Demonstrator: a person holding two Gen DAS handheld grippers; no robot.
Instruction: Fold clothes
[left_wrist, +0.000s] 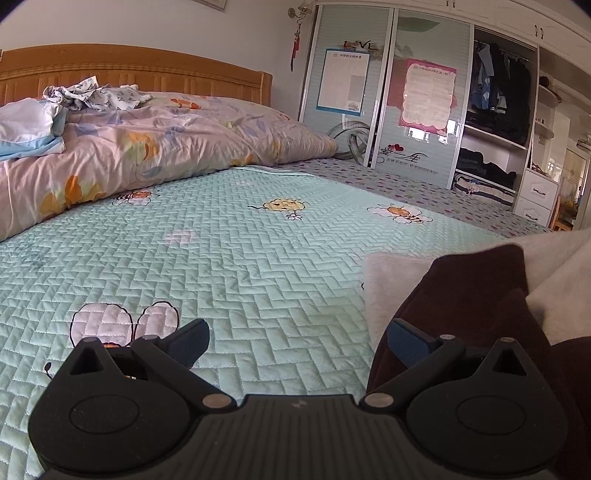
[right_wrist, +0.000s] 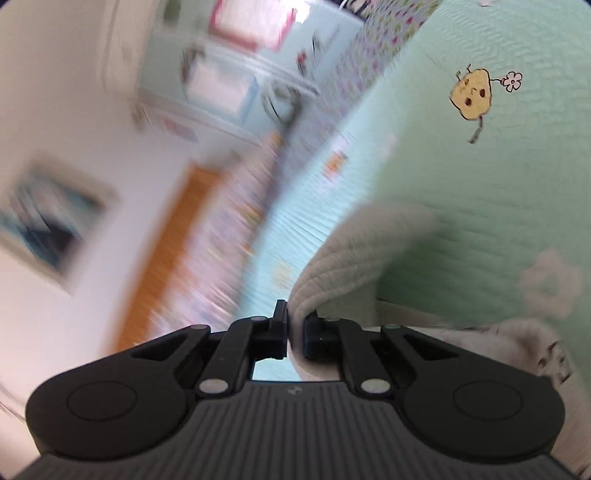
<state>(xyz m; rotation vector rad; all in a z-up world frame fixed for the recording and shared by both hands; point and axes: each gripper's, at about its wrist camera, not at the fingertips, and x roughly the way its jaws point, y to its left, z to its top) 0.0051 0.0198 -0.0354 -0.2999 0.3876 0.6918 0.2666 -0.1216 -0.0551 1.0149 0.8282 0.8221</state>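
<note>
Left gripper (left_wrist: 298, 341): fingers spread wide, nothing between them. The blue pad of the left finger (left_wrist: 192, 341) hangs over the mint quilted bedspread (left_wrist: 229, 266). The right finger's pad (left_wrist: 406, 341) sits against the edge of a dark brown garment (left_wrist: 476, 295); cannot tell whether it actually touches the cloth or only overlaps it in view.

Brown garment lies to the right of the open fingers, partly on top of a white fleecy garment (left_wrist: 384, 291), which shows both ahead of the right finger and further right beyond the brown cloth. Both rest on the bedspread.

Well ahead of the left gripper's fingers: a flowered pink duvet (left_wrist: 140, 151) bunched toward the wooden headboard (left_wrist: 140, 70), with crumpled printed clothes (left_wrist: 92, 94) on top of it. Ahead and to the right, a wardrobe (left_wrist: 391, 99) with sliding doors, one bay open and dark clothing hanging inside.

Right gripper (right_wrist: 295, 325): fingers drawn close together, pinching a fold of white ribbed cloth (right_wrist: 354, 251). The cloth rises from between the fingertips and arches ahead and to the right of them. View is tilted and heavily motion-blurred on the left half. The bedspread (right_wrist: 480, 192) is sharp to the right of the fingers, with a yellow cartoon figure (right_wrist: 472, 94) printed on it, far ahead.
</note>
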